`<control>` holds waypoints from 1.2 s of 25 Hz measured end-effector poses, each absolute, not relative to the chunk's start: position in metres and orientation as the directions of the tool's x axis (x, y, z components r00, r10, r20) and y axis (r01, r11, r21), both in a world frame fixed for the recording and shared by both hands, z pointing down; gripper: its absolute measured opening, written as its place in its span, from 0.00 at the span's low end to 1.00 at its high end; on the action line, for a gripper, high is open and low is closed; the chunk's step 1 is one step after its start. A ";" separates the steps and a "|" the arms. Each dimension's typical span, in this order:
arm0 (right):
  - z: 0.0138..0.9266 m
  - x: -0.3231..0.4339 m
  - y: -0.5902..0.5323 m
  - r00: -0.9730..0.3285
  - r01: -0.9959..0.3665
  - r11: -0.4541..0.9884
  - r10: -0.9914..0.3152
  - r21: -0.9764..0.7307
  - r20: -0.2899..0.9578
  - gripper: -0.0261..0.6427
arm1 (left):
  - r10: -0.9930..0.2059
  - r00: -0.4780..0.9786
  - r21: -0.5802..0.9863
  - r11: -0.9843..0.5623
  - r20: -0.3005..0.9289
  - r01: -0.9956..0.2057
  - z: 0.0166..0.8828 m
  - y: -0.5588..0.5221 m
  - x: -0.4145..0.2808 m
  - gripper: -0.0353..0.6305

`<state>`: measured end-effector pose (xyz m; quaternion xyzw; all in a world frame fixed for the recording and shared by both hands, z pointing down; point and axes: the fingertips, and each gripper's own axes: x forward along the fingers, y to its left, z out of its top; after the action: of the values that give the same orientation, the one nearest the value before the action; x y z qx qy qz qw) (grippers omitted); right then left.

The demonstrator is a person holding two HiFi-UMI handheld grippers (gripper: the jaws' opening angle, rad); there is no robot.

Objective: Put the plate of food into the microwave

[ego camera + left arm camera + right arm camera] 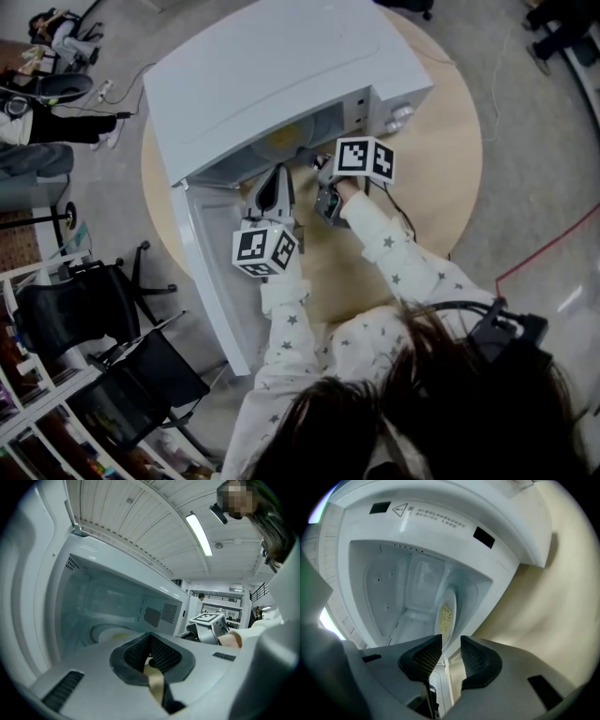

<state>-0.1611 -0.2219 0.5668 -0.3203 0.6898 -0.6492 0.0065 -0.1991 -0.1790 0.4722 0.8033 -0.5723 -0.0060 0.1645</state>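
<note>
A white microwave (272,75) stands on a round wooden table (441,178) with its door (211,272) swung open to the left. The plate of yellowish food (281,141) lies inside the cavity on the turntable; it also shows as the plate (446,613) and the plate (110,632). My right gripper (451,644) is open just in front of the plate's rim, pads apart and nothing between them. My left gripper (150,646) is at the cavity mouth with its pads together, empty. In the head view the left gripper (277,183) and right gripper (323,178) sit side by side at the opening.
The microwave's knobs (401,114) are on its right front. The open door juts past the table edge on the left. Black office chairs (112,319) and shelves stand at lower left. A red cable (553,244) runs over the floor at right.
</note>
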 end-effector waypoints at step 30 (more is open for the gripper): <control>0.378 -0.097 -0.110 -0.954 0.032 0.349 -0.269 -0.937 -0.132 0.05 | -0.888 0.458 0.252 -0.435 0.038 -0.865 0.361 -0.082 -0.134 0.06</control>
<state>-0.0974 -0.1101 0.3783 -0.0731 0.8105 -0.5657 0.1327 -0.1338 -0.0820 0.3605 0.8456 -0.5182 -0.0501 0.1180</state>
